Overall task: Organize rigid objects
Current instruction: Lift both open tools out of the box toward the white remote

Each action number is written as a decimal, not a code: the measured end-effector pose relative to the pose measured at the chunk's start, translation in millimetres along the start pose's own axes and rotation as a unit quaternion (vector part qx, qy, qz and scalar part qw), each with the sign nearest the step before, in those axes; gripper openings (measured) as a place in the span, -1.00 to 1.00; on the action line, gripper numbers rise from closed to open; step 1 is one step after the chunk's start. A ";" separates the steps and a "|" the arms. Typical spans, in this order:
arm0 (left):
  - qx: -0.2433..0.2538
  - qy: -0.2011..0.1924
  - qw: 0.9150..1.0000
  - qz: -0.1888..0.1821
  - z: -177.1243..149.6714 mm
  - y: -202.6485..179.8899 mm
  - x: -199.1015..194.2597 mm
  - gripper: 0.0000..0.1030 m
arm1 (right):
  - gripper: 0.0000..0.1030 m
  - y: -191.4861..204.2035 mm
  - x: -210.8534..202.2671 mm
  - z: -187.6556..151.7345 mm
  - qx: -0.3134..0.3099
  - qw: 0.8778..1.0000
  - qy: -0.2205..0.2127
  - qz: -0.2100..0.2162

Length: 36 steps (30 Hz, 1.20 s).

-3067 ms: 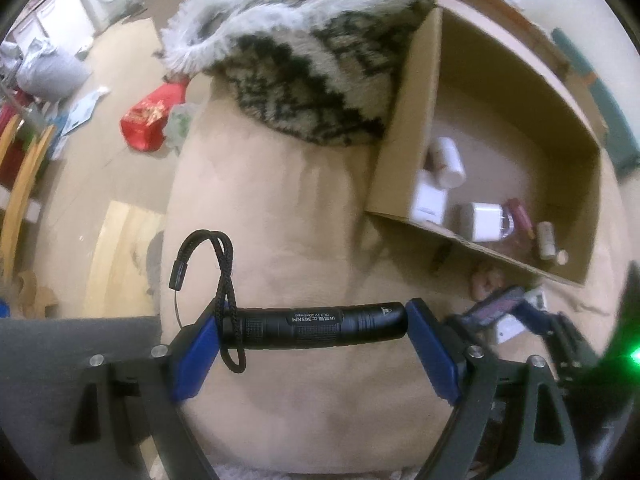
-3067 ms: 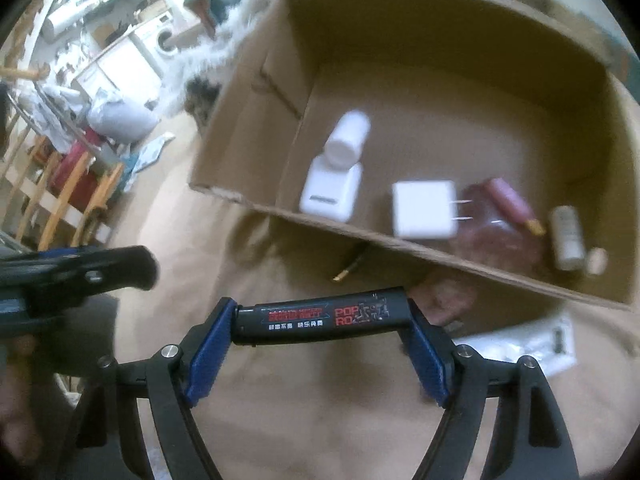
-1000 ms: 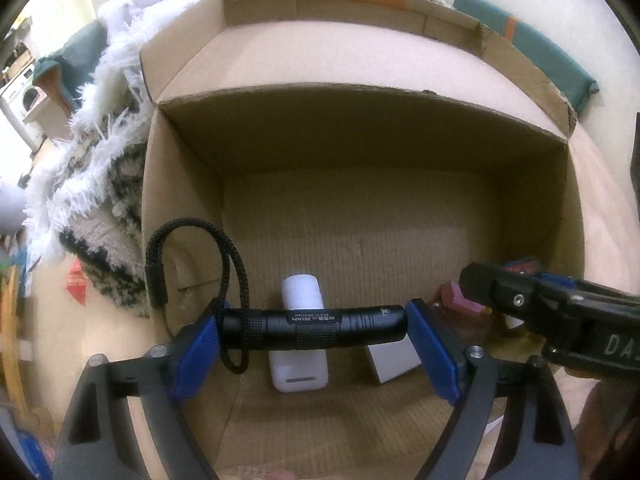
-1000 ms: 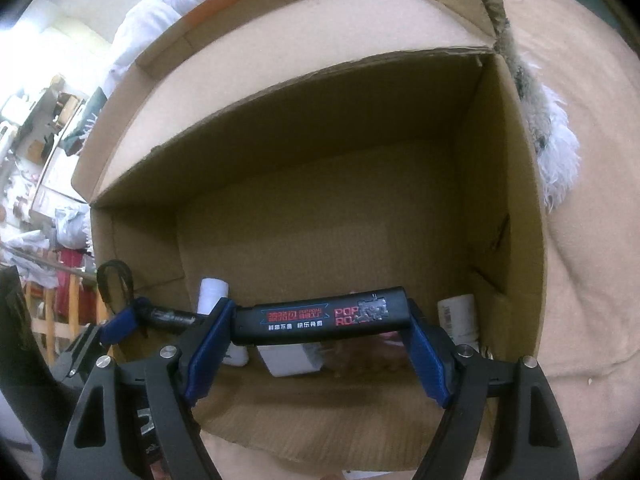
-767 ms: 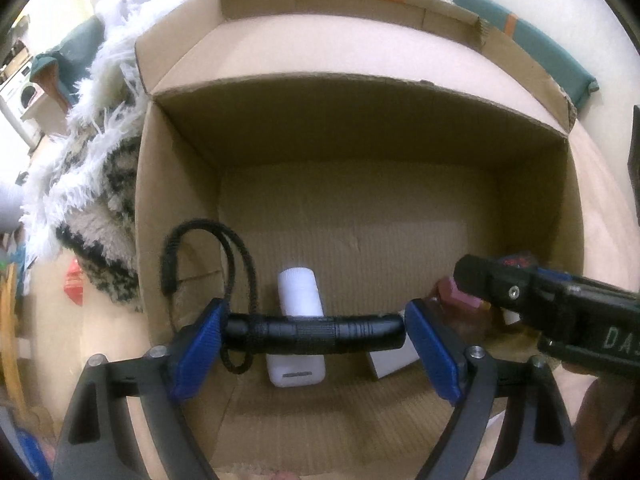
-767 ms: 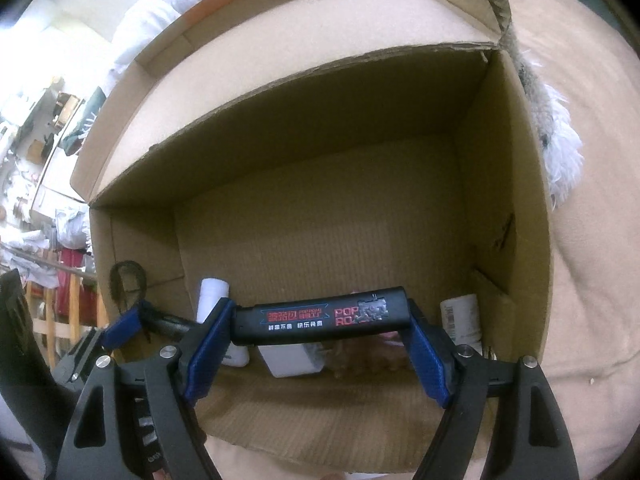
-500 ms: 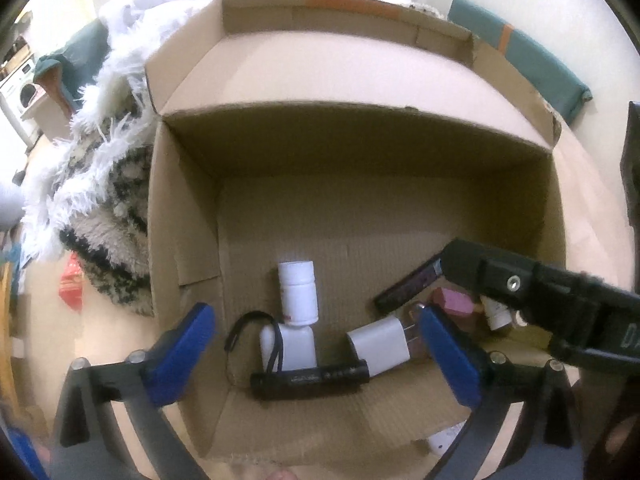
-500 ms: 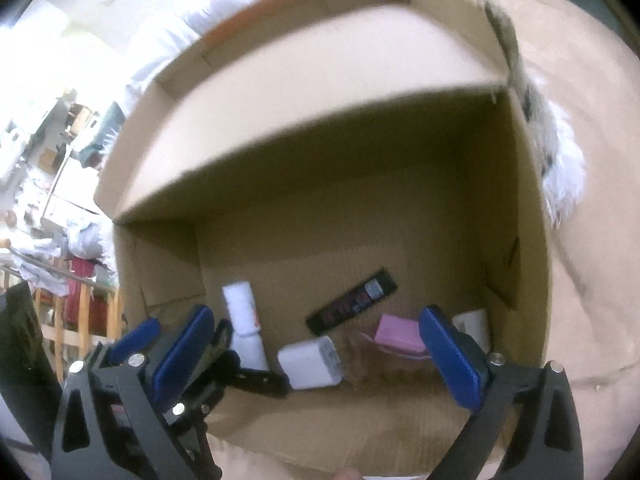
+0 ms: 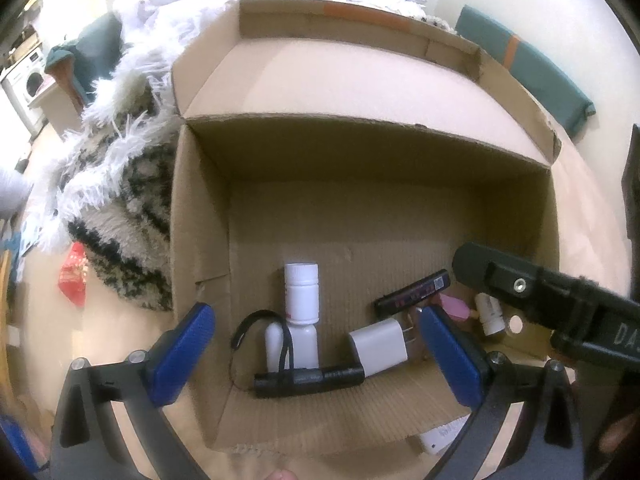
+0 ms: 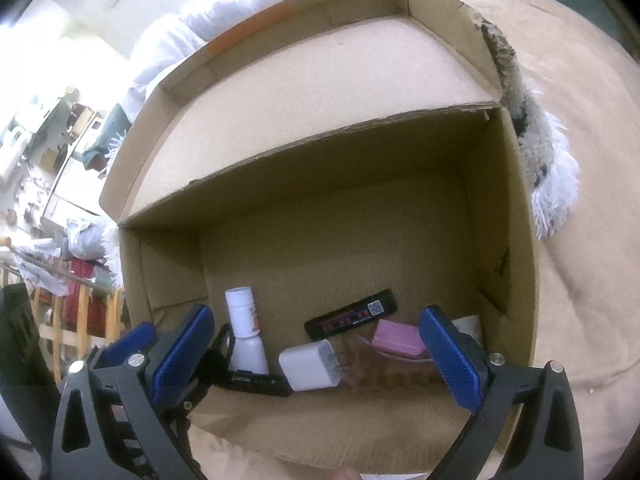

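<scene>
A tan-covered surface [image 10: 580,240] is seen under an open cardboard box [image 9: 200,240], its flaps folded outward, with a shaggy black-and-white throw [image 9: 120,184] lying against its left wall. Above the box, the left gripper [image 9: 316,356] and the right gripper [image 10: 316,356] are both held spread wide, blue pads apart, with nothing between them; the jaws have just been opening. On the box floor, a black flashlight [image 9: 310,378] is seen lying crosswise near the front edge, its cord looped over a white bottle [image 9: 302,300] lying on its side. A white charger plug [image 9: 380,346] is found touching the flashlight's right end. Further back, a black stick with red print [image 10: 352,318] is lying aslant, just beside a pink block [image 10: 396,340].
</scene>
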<state>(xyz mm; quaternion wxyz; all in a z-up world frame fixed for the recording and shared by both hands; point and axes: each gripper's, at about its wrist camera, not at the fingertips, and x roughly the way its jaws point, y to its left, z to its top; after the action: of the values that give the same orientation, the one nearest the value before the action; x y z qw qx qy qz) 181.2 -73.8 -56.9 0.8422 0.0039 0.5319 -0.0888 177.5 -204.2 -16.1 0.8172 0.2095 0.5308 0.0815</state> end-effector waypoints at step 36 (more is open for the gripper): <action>-0.130 0.064 0.989 0.016 -115.9 72.9 -54.5 0.99 | 1.00 -17.9 -62.0 -119.0 -0.026 0.999 0.002 -0.034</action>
<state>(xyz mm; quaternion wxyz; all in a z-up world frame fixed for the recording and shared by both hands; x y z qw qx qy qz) 65.8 17.6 -64.8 0.8012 -0.0916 0.5913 -0.0052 42.4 -211.9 -13.6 0.8234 0.1697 0.5372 0.0677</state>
